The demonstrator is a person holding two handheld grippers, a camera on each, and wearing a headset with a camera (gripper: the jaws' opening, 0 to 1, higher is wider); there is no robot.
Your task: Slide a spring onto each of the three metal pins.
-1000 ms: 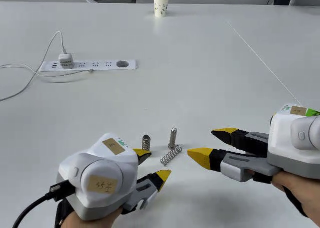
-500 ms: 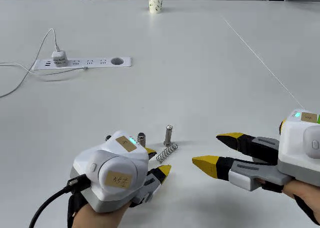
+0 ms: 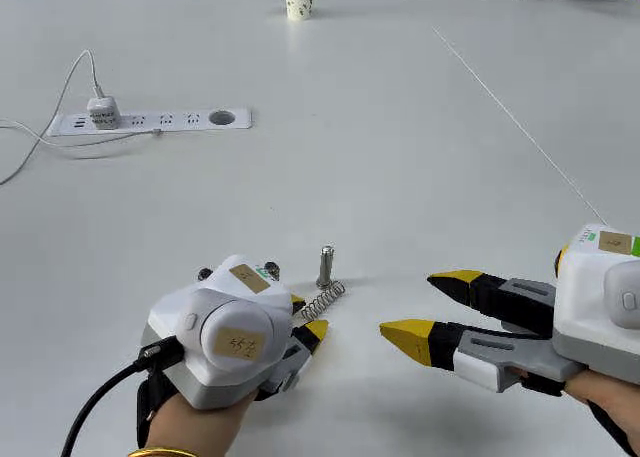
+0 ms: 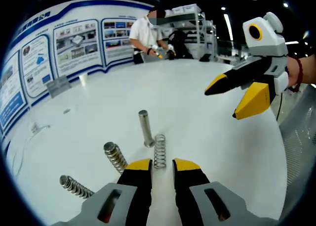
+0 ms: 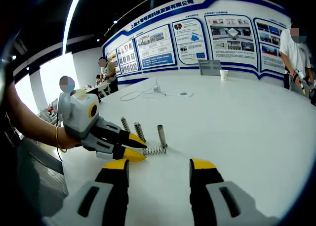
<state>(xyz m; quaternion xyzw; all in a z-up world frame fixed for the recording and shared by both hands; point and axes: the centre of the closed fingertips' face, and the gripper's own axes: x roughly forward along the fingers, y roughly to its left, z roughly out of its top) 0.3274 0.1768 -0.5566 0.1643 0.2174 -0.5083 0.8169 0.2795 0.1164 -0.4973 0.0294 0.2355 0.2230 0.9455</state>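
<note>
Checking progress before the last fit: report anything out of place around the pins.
One spring lies loose on its side on the table, beside the bare upright pin, not on it. The other two pins already carry springs. Nothing else stands out.

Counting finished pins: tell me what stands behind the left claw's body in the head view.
The left claw covers most of it there; just two tips peek out. Its own view shows a sprung pin and a second sprung pin.

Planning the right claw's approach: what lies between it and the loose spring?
Bare table, by the head view, between the right claw and the loose spring.
</note>
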